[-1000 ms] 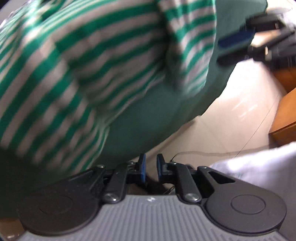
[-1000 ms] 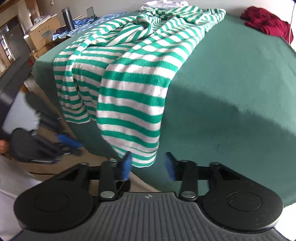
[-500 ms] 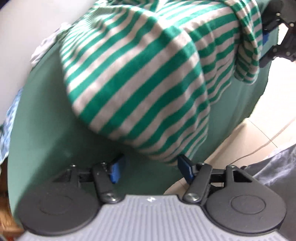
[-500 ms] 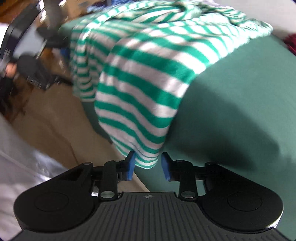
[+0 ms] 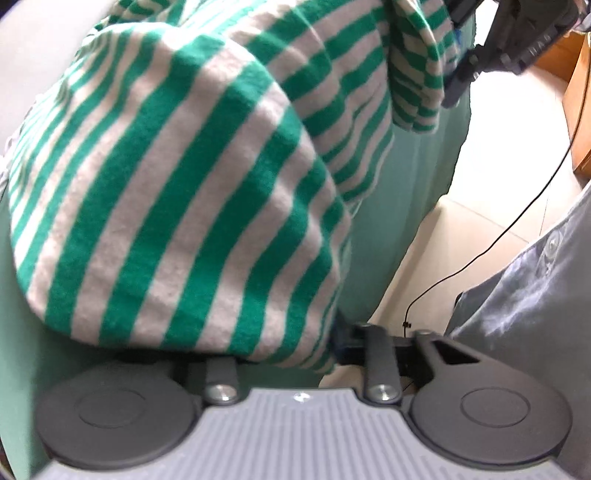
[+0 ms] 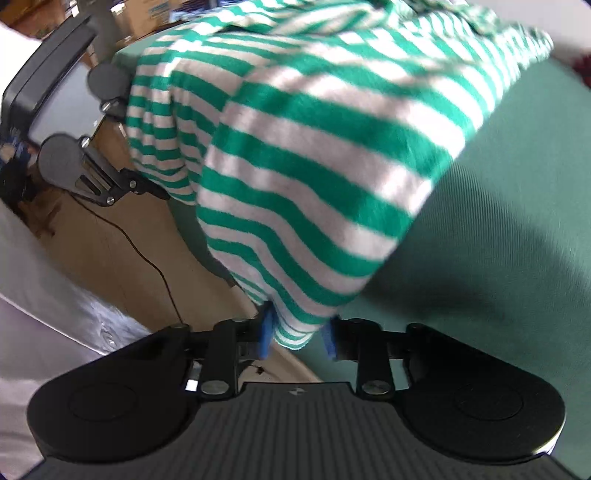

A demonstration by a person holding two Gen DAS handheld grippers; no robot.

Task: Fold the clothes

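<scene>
A green-and-white striped shirt (image 5: 192,177) hangs over the edge of a table covered in green cloth (image 6: 498,240). In the left wrist view its lower edge drapes onto my left gripper (image 5: 295,350). The cloth hides one finger, the jaws are closing, and shirt fabric lies between them. My right gripper (image 6: 297,336) is closing too, its blue pads on either side of the shirt (image 6: 332,147) hem at the other corner. Each view shows the other gripper at the shirt's far edge: the right gripper (image 5: 458,74) and the left gripper (image 6: 147,186).
Pale floor lies below the table edge, with a black cable (image 5: 517,221) running across it. A person's grey clothing (image 5: 535,295) is close on the right. Wooden furniture (image 5: 580,110), cardboard boxes (image 6: 155,14) and a red garment (image 6: 583,62) sit around the edges.
The left gripper swung in under the shirt's hanging edge, opened wide, then closed with cloth over its fingers. The right gripper's pads narrowed onto the hem as it moved closer.
</scene>
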